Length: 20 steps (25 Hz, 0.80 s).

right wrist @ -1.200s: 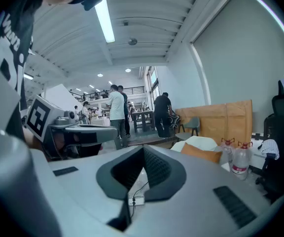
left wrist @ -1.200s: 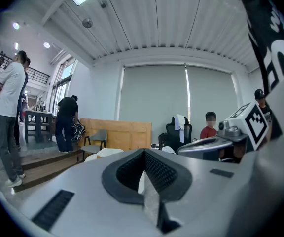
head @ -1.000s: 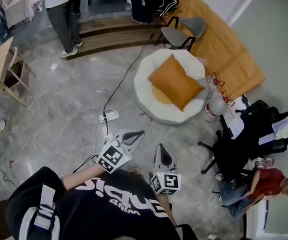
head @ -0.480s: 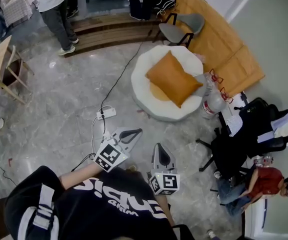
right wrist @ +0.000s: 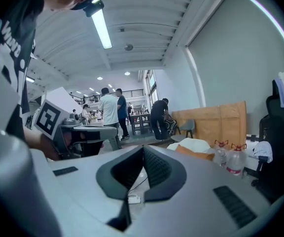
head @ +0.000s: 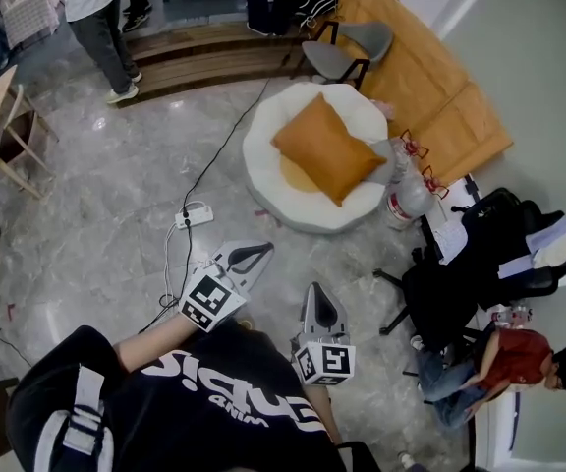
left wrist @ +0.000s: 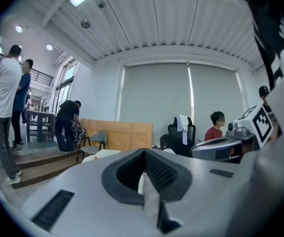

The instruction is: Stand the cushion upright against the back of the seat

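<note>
An orange cushion (head: 325, 149) lies flat and tilted on a round white seat (head: 259, 157) in the middle of the floor; the right gripper view shows the cushion (right wrist: 195, 153) low at right. My left gripper (head: 256, 255) and right gripper (head: 318, 296) are both shut with nothing in them, held out in front of me well short of the seat. In the left gripper view the seat's edge (left wrist: 98, 155) peeks above the shut gripper (left wrist: 145, 176). The right gripper (right wrist: 141, 174) shows its jaws closed together.
A white power strip (head: 193, 214) and black cables lie on the marble floor between me and the seat. Two water bottles (head: 405, 193) stand right of the seat. Beyond are a grey chair (head: 342, 55), an orange bench (head: 440, 87), black office chairs (head: 460, 283), a seated person (head: 519, 357) and standing people (head: 91, 13).
The seat, cushion and power strip have shifted lower-left and closer in the head view as I moved across the floor. Both grippers stay shut and empty.
</note>
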Available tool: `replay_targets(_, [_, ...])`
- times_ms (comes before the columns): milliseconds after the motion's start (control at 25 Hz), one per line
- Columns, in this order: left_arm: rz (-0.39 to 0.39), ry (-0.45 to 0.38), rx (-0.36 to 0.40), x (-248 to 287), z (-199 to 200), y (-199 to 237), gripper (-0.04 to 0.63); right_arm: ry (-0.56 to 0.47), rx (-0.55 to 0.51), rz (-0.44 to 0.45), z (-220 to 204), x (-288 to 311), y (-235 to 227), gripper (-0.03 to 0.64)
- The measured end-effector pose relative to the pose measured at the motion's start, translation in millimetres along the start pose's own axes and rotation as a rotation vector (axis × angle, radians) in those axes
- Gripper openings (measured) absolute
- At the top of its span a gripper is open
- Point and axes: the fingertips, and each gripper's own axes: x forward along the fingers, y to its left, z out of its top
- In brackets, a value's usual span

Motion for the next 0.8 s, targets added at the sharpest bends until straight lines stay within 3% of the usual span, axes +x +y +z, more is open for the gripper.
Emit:
replay_targets(320, [0.048,0.022,-0.006,11,-7,-3,0.008,0.015,0.032,0.021,-10,5,-27,0.021])
replay_targets(800, [0.060,0.030,-0.041,44,-11,37,0.008,0.039,0.049,0.028,-12,50,-41,0.021])
